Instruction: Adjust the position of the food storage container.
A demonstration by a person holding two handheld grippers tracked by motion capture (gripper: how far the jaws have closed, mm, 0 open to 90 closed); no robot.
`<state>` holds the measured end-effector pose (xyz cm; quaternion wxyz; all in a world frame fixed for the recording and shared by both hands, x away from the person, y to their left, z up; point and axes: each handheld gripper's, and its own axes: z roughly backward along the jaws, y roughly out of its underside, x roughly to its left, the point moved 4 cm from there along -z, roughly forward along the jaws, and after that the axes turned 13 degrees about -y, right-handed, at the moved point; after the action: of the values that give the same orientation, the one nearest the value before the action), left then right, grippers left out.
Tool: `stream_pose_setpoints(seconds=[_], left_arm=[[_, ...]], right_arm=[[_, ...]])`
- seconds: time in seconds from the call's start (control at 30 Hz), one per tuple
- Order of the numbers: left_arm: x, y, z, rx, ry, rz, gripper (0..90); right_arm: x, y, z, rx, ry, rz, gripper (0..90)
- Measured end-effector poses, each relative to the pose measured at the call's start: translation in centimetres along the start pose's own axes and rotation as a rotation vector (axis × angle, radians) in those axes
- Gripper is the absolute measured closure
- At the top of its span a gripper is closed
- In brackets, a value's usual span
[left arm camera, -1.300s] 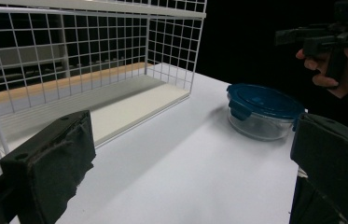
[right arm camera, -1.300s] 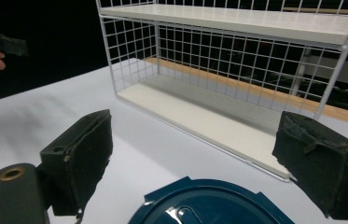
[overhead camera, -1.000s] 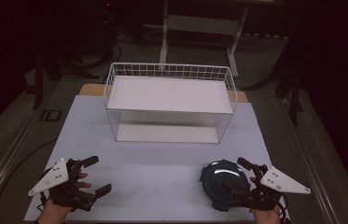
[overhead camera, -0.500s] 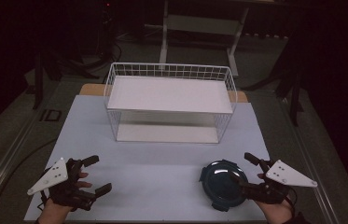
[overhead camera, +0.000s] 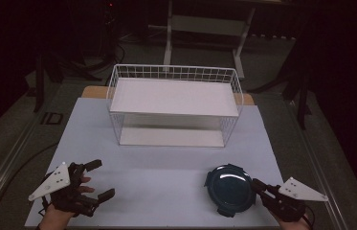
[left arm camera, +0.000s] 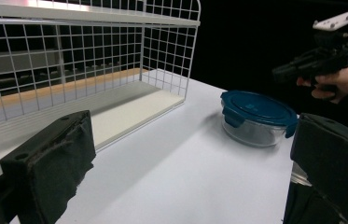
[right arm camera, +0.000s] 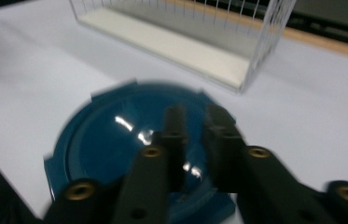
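Round glass container with a blue lid (overhead camera: 228, 189) stands on the white table (overhead camera: 166, 167), in front of the wire shelf rack (overhead camera: 173, 105). Right gripper (overhead camera: 256, 183), fingers almost closed and holding nothing, hovers at the container's right edge. Left gripper (overhead camera: 98, 179) rests well apart, fingers wide open and empty.

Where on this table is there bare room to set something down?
Bare room: the white tabletop between the white wire shelf rack and the hands, left of the round blue-lidded glass container. Crowded: the near right corner, with the right gripper.
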<state>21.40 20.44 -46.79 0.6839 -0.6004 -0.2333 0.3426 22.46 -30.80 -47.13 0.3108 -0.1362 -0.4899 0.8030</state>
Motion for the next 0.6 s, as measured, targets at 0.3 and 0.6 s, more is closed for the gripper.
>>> stream_pose_setpoints(seconds=[0.3,0.6], left_arm=[[-0.1,0.0,-0.1,0.003,0.002,-0.003,0.0],[-0.1,0.1,-0.2,0.008,0.004,-0.009,0.0]], right_arm=[[-1.2,4.0,0.9,0.078,0.026,-0.066,90.0],[-2.0,6.0,0.5,0.117,0.009,-0.123,90.0]])
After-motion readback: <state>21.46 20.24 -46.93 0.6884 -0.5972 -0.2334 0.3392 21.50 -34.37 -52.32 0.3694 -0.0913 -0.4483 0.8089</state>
